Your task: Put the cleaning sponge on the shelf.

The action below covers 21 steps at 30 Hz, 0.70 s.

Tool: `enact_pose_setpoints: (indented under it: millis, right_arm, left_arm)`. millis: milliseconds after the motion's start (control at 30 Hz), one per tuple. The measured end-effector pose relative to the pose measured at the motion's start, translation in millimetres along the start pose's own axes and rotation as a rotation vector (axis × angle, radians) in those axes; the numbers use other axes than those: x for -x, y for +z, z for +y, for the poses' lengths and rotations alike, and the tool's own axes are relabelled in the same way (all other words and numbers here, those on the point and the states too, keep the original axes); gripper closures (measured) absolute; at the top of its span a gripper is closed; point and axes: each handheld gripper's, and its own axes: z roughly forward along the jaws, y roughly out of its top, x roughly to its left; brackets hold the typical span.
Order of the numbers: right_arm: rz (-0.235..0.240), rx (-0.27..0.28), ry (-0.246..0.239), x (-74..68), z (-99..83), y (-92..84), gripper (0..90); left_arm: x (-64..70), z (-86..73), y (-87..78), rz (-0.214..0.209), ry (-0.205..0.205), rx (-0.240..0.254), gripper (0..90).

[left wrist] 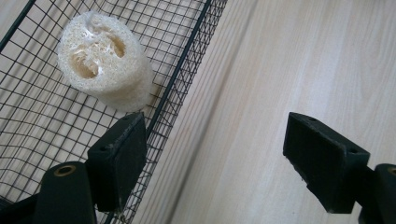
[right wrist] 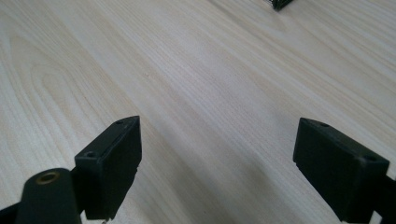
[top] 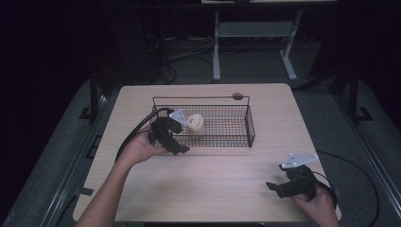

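High view, one table (top: 208, 184), light wood grain. Black wire basket (top: 249, 124) at centre, long side facing the person. Loofah sponge (top: 195, 124), pale, cylindrical, hollow-cored: inside basket, left portion, on the mesh floor close to the near wall.

Left gripper (top: 176, 142): at basket's near-left corner, jaws wide, nothing between them. Left gripper view: one jaw at the basket's wire wall, other over bare table; loofah just beyond the jaw tips, apart from them.

Right gripper (top: 279, 187): near right front edge of table, well apart from basket, jaws wide and empty.

Step in hand, judged: either reaching for the loofah or just released; cannot tell which. Next move, if a pick: both jaws over the rim, straddling the loofah.
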Motion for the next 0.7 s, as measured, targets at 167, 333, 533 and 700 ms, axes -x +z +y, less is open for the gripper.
enact_pose_setpoints:
  millis: [167, 333, 533, 700]
  right_arm:
    - [-0.002, -0.003, 0.001, -0.1, 0.3, 0.2, 15.0]
    - [-0.004, -0.003, 0.001, 0.1, 0.6, 0.6, 15.0]
    - [-0.007, -0.011, 0.001, 0.3, 0.9, 1.1, 15.0]
    - [-0.007, -0.011, 0.003, 0.0, 1.1, 1.5, 15.1]
  left_arm:
    - [2.6, -5.7, -2.2, -0.003, -0.003, 0.004, 21.0]
    - [5.8, -12.7, -4.0, -0.002, -0.008, 0.013, 21.0]
    - [9.3, -21.2, -3.6, -0.004, -0.014, 0.017, 21.2]
    - [11.5, -25.7, -3.0, -0.006, -0.015, 0.017, 21.1]
